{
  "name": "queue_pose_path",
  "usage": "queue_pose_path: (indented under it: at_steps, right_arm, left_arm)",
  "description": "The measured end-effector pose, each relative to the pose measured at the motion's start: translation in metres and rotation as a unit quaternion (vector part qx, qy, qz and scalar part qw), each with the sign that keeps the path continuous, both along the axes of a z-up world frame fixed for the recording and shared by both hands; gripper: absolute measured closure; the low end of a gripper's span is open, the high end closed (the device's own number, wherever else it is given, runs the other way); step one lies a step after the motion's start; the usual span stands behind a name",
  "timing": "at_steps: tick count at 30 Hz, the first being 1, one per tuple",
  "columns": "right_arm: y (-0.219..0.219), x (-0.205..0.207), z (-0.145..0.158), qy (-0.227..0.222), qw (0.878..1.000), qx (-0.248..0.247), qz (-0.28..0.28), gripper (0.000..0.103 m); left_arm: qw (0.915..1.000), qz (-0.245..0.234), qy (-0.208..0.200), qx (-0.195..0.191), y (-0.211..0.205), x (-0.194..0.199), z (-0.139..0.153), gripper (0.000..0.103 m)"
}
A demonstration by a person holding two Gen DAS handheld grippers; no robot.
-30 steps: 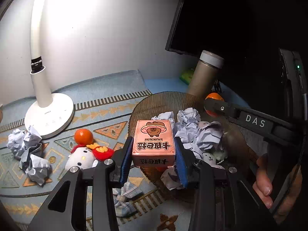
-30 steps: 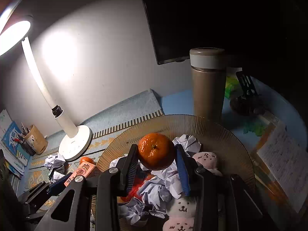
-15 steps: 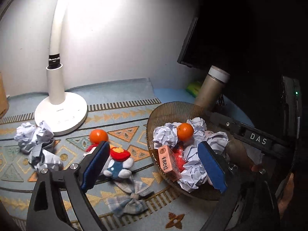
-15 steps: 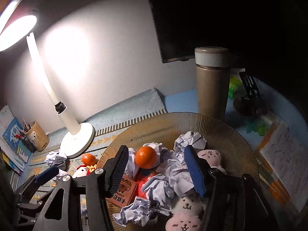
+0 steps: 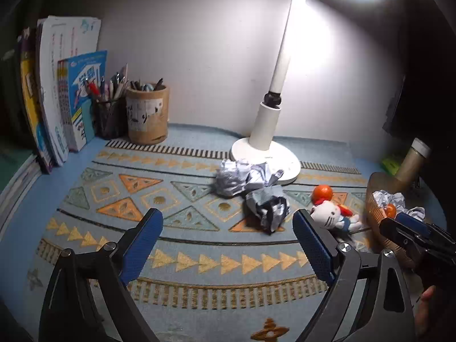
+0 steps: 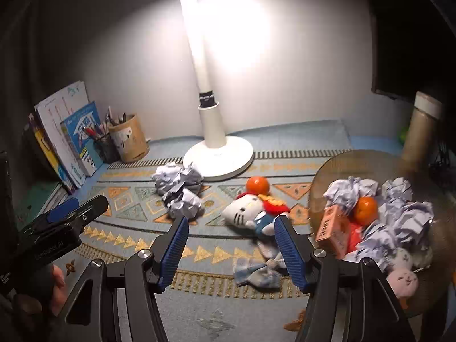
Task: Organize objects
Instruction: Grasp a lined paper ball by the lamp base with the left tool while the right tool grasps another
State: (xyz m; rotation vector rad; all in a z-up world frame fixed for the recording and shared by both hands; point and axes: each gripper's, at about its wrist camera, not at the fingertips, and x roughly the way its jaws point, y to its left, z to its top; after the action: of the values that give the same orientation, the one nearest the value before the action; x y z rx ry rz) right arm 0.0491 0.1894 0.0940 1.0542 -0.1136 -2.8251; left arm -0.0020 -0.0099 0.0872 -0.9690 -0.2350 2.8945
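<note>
My left gripper (image 5: 226,215) hangs wide open and empty over the patterned mat (image 5: 119,199). Just beyond its right finger lie crumpled paper balls (image 5: 269,206), with a cat plush (image 5: 330,216) and an orange (image 5: 322,193) further right. My right gripper (image 6: 232,220) holds nothing and its jaws are still opening. It points at the cat plush (image 6: 248,212), which lies apart from the pads. The brown ribbed bowl (image 6: 322,176) at the right holds a pink box (image 6: 330,228), an orange (image 6: 366,206), paper balls and a pink bunny plush (image 6: 401,280).
A white desk lamp (image 6: 219,154) stands at the back of the mat. Pen holders (image 5: 146,114) and upright books (image 5: 57,99) fill the back left corner. A tan flask (image 6: 421,131) stands behind the bowl. A checked cloth bow (image 6: 256,273) lies near the right fingers.
The left gripper let go of the pink box and the right let go of the orange, both into the bowl. Both grippers then swung left, away from the bowl and over the mat.
</note>
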Motion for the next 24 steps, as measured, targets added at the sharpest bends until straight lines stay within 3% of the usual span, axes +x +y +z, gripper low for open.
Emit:
queue_pose_path:
  at_steps: [4, 11, 24]
  right_arm:
    - [-0.026, -0.018, -0.04, -0.028, 0.999, 0.034, 0.014, 0.042]
    - [-0.018, -0.03, -0.064, -0.05, 0.998, 0.032, -0.003, 0.042]
    - [-0.018, -0.032, -0.064, -0.05, 0.998, 0.033, 0.002, 0.042]
  left_arm:
    - [0.9996, 0.018, -0.024, -0.003, -0.018, -0.003, -0.034, 0.011]
    - [0.999, 0.011, -0.042, 0.011, -0.025, -0.008, -0.054, 0.011]
    - [0.9982, 0.002, -0.059, 0.012, -0.024, -0.011, -0.056, 0.011]
